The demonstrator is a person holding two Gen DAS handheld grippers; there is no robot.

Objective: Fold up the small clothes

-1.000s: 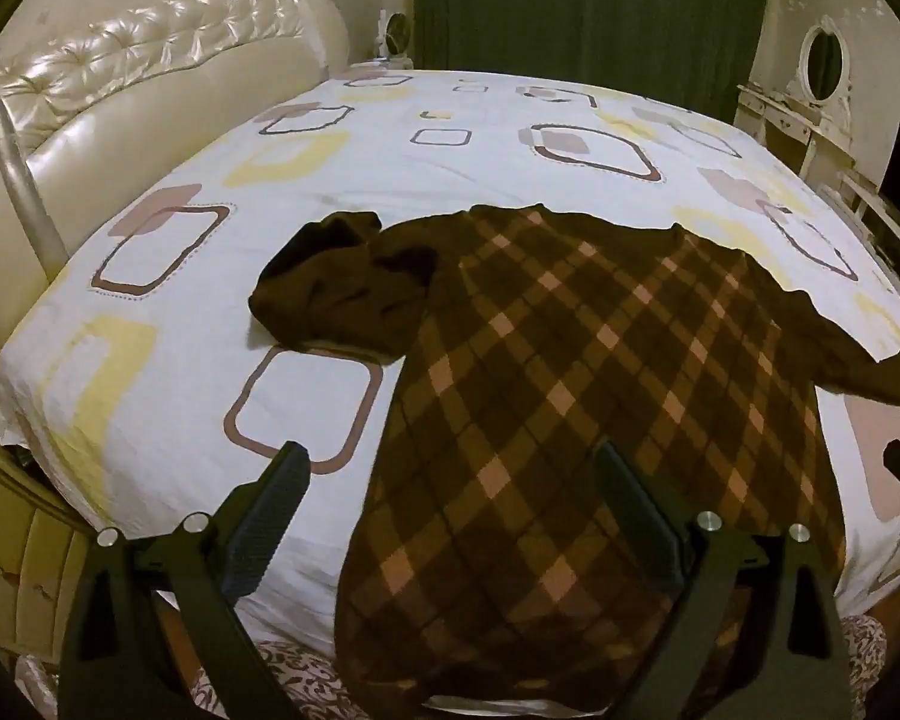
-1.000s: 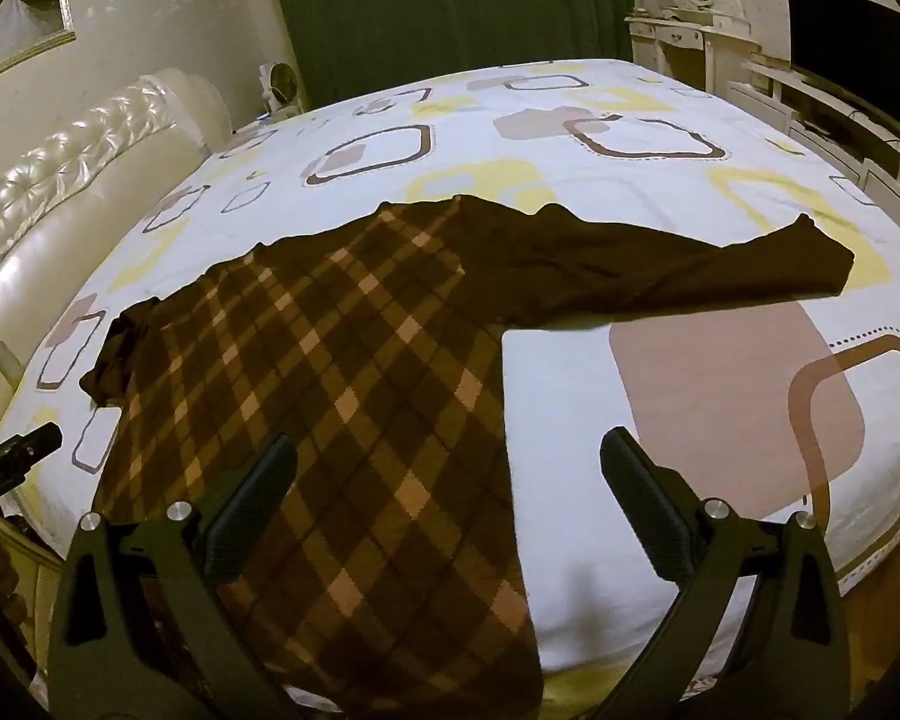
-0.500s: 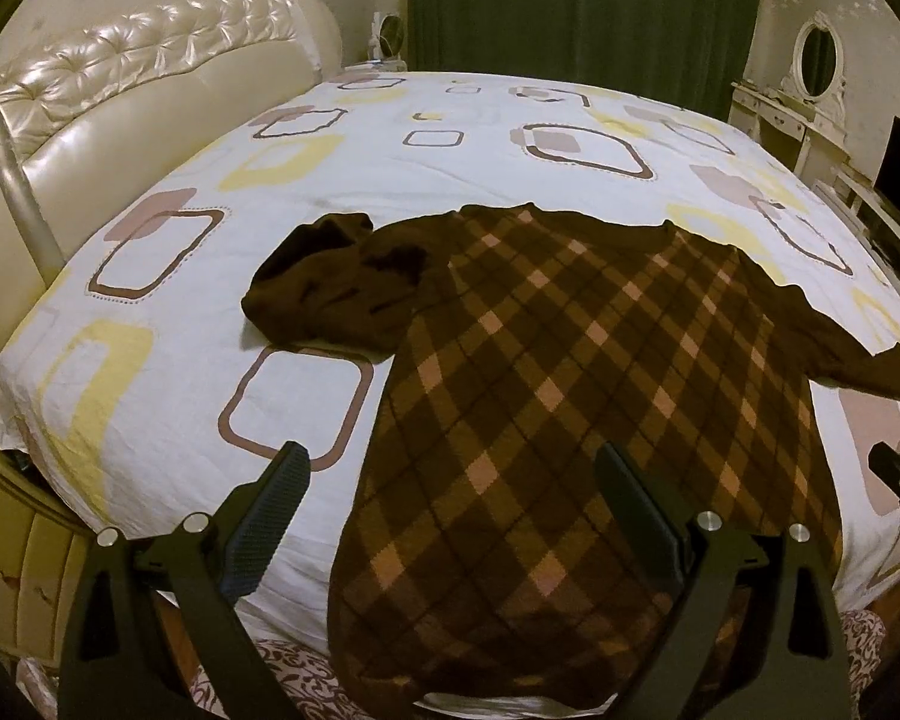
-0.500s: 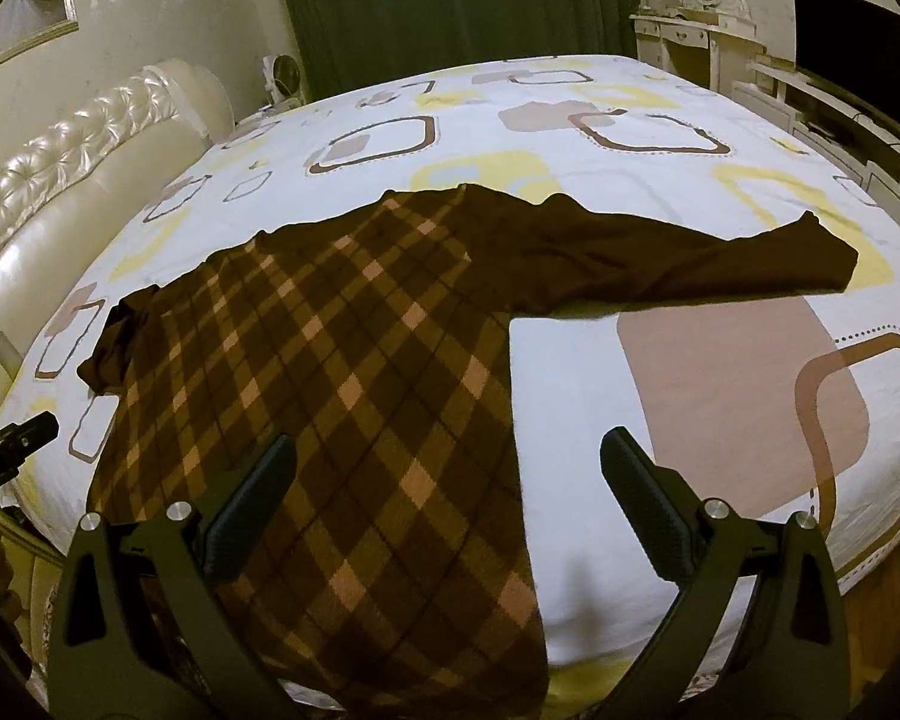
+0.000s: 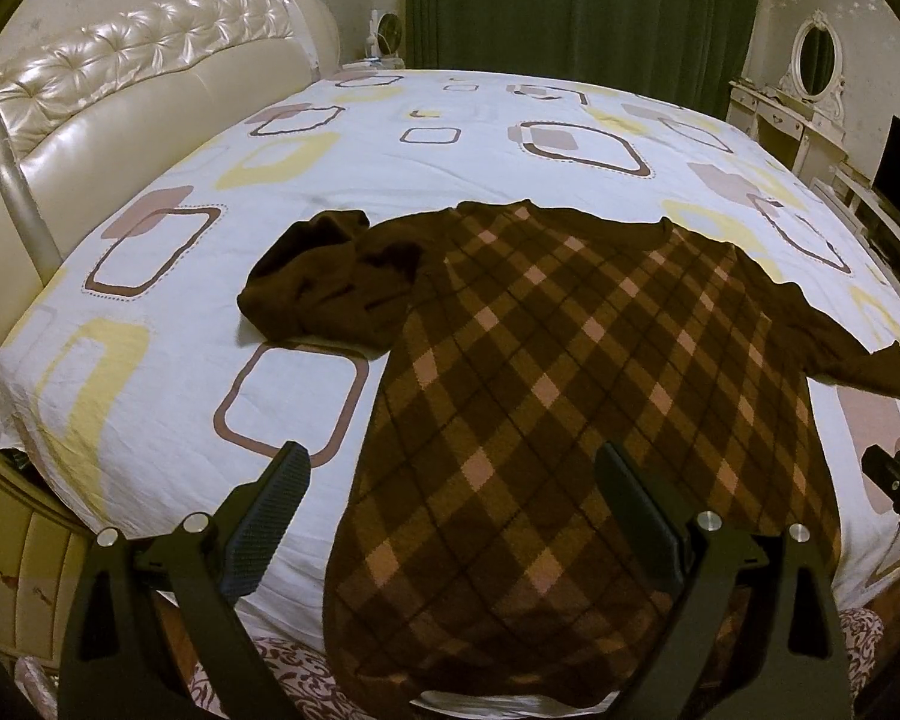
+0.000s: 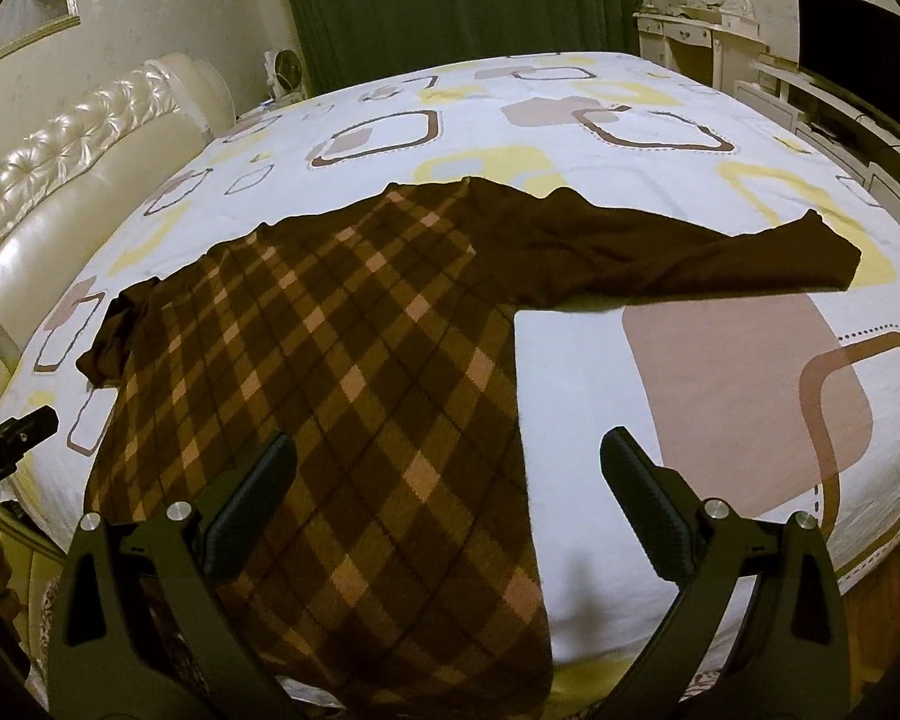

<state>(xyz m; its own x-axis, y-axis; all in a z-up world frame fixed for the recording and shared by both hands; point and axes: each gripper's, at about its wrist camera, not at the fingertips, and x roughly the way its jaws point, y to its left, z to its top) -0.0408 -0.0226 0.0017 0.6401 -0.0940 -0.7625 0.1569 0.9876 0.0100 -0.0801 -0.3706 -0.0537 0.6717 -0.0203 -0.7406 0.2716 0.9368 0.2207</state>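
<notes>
Little changed over the last second: only a slight camera drift, sweater [image 5: 570, 396] unmoved, flat on the bed [image 5: 168, 372] with hem at the near edge. Left sleeve [image 5: 330, 282] bunched, right sleeve [image 6: 690, 252] stretched straight. Left gripper [image 5: 450, 516] and right gripper [image 6: 447, 504] hovering above, jaws wide apart, holding nothing. Folding likely not yet begun.

A cream tufted headboard [image 5: 144, 90], dark green curtains [image 5: 576, 12] and a white dressing table [image 5: 780, 114] surround the bed.
</notes>
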